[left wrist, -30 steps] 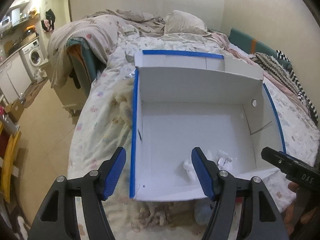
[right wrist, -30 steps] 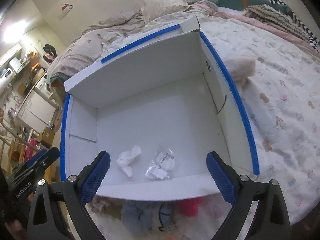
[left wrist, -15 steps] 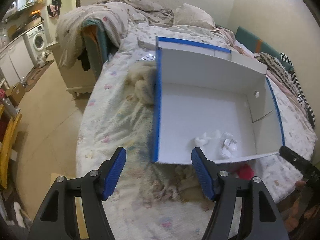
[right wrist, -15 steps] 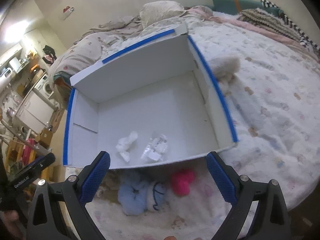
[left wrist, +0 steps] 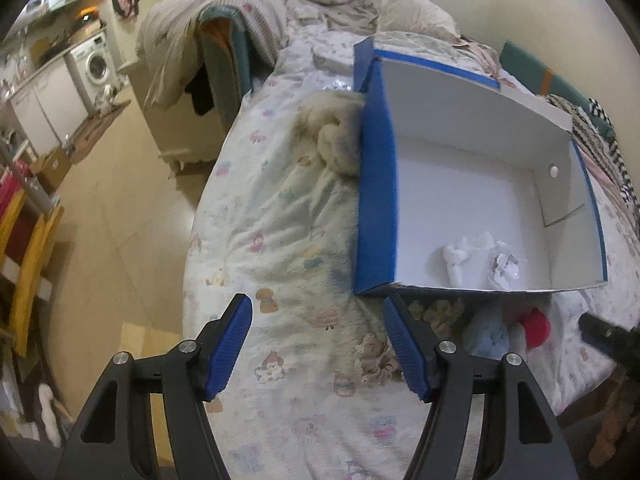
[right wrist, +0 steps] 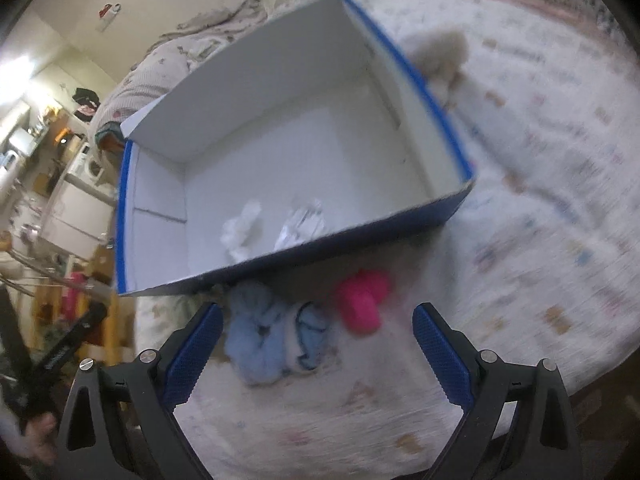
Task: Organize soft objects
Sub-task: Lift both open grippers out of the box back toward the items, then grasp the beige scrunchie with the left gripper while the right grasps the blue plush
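Blue-edged white box [left wrist: 472, 184], pale-blue [right wrist: 260, 336] and pink [right wrist: 362, 300] soft toys, cartoon-print quilt [left wrist: 288, 240]

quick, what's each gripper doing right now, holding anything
left gripper: open, holding nothing, over the patterned bedspread.
right gripper: open, jaws closing, empty, above the light blue fluffy soft toy.

Open patterned white bedspread [left wrist: 288, 240] left of blue-sided white cardboard box [left wrist: 376, 200]. Blocked ahead by its near wall, with fluffy light-blue soft toy [right wrist: 260, 332] and pink plush [right wrist: 362, 300] just before it.
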### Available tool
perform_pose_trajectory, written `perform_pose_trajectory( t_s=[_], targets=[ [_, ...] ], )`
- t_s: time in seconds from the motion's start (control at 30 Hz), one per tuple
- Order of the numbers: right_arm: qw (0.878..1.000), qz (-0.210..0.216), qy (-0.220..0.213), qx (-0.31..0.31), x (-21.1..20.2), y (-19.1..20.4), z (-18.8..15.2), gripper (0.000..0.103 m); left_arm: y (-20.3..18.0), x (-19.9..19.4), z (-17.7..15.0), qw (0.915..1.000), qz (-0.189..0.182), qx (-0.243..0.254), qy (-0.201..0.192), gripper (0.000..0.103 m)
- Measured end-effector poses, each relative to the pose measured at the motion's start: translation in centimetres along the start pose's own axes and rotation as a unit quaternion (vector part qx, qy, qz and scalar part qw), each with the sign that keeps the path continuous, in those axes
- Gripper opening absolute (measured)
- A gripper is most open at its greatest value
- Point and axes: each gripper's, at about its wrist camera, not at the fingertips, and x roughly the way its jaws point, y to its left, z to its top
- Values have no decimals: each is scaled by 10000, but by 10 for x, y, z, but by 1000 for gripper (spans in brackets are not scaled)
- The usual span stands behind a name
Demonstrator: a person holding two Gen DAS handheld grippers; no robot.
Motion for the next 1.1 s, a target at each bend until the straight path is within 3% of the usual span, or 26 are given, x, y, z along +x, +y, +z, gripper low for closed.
perform_pose_trajectory(
  t_s=[0.03,0.1,0.43,0.47,0.5,0.53,0.67,0.93,1.1],
  targets=[
    [9999,74,122,16,5,0,-1,86,1,3,0,10000,-27,-47,69,65],
    [9991,94,403,-3,19,3,-4,81,4,8,0,9998,-71,-106,177,65],
    [9925,-209,1195,-149,83,24,-11,81,-1,38,-5,9957,-428,-203,796,65],
    [9916,-249,1256,-178,89,27,-11,80,-2,44,-6,9946,-483,-243,883,65],
    [9907,-287,1315,-203,94,29,-12,71,-3,48,-6,9940,-504,-248,940,65],
    [9896,-325,1381,-233,100,31,-13,55,-5,53,-6,9934,-509,-232,1000,63],
    [9855,-554,1528,-487,114,36,-15,36,-18,73,-9,9899,-566,-90,1297,46],
    [9913,-327,1187,-466,87,28,-11,33,-37,104,-22,9779,-821,5,1921,28],
    [9930,-251,1087,-400,74,21,-16,33,-43,104,-24,9777,-754,99,1955,11]
  ],
)
